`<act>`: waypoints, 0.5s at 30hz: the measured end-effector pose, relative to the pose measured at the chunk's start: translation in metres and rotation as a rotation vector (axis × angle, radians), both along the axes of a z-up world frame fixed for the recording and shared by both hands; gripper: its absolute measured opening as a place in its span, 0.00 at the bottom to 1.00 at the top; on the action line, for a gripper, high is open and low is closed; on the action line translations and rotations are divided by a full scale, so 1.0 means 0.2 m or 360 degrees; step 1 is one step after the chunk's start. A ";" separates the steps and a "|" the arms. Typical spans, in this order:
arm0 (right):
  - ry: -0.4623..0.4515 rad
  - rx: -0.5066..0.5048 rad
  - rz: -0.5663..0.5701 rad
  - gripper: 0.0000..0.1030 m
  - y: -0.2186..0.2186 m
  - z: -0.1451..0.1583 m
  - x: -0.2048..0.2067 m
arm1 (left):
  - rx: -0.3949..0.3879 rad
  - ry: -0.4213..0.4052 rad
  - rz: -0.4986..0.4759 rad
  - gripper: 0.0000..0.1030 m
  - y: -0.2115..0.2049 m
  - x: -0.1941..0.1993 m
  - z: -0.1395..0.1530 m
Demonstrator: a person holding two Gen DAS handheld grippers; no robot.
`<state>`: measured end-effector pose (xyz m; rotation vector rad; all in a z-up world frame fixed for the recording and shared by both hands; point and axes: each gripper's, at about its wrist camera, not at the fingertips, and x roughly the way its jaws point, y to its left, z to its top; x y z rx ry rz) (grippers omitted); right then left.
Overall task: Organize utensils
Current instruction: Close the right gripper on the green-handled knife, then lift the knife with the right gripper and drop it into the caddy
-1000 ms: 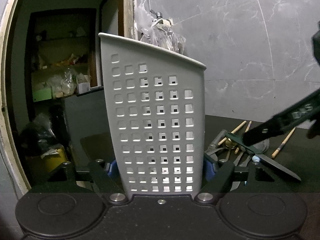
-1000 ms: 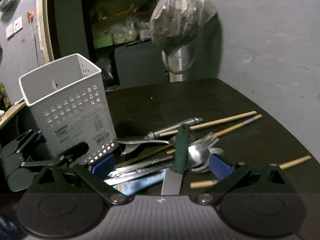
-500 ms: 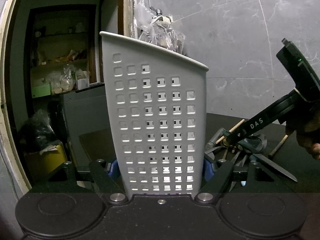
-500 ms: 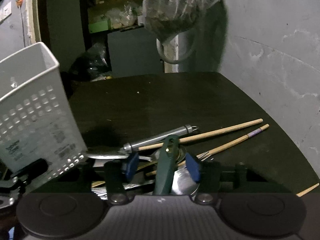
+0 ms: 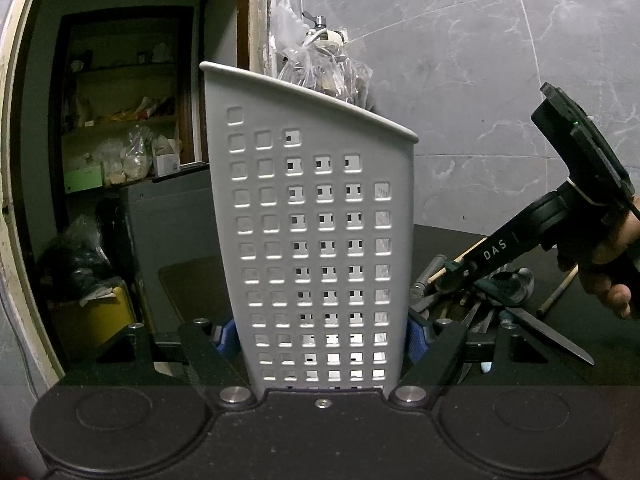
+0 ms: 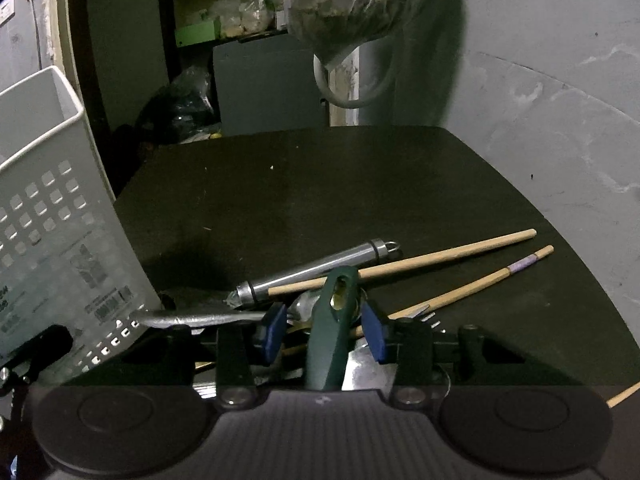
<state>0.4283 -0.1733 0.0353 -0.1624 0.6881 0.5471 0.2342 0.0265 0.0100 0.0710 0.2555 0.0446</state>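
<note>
- Two hand-held grippers work over a dark table top (image 6: 360,184) that carries a loose pile of utensils.
- The left gripper (image 5: 322,332) is clamped on a tall white plastic utensil basket with square perforations (image 5: 320,240); its blue pads (image 5: 416,338) press the basket's lower walls on either side, and the basket stands upright at the near left of the table.
- The right gripper (image 6: 324,326) reaches down into the pile, and its jaws are closing with the dark green handle of a knife (image 6: 332,320) between the blue pads (image 6: 372,332); a narrow gap shows on each side, so the pads are not pressing it yet.
- From the left wrist view the knife's steel blade (image 5: 548,338) lies flat on the table, pointing away from the basket, and a hand (image 5: 608,264) grips the right gripper's body.
- Beside the knife handle lie a round metal tube with a ring at its end (image 6: 316,270), two wooden chopsticks (image 6: 420,260) angled to the right, and a flat metal utensil (image 6: 192,316) reaching toward the basket's foot.
- A clear plastic bag (image 6: 352,4) hangs by the grey marbled wall (image 5: 480,80) behind the table.
</note>
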 end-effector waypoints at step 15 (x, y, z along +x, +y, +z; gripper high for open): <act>0.0079 0.0214 -0.0092 0.21 -0.08 0.03 0.04 | 0.0000 0.0010 0.0008 0.74 -0.01 0.01 0.00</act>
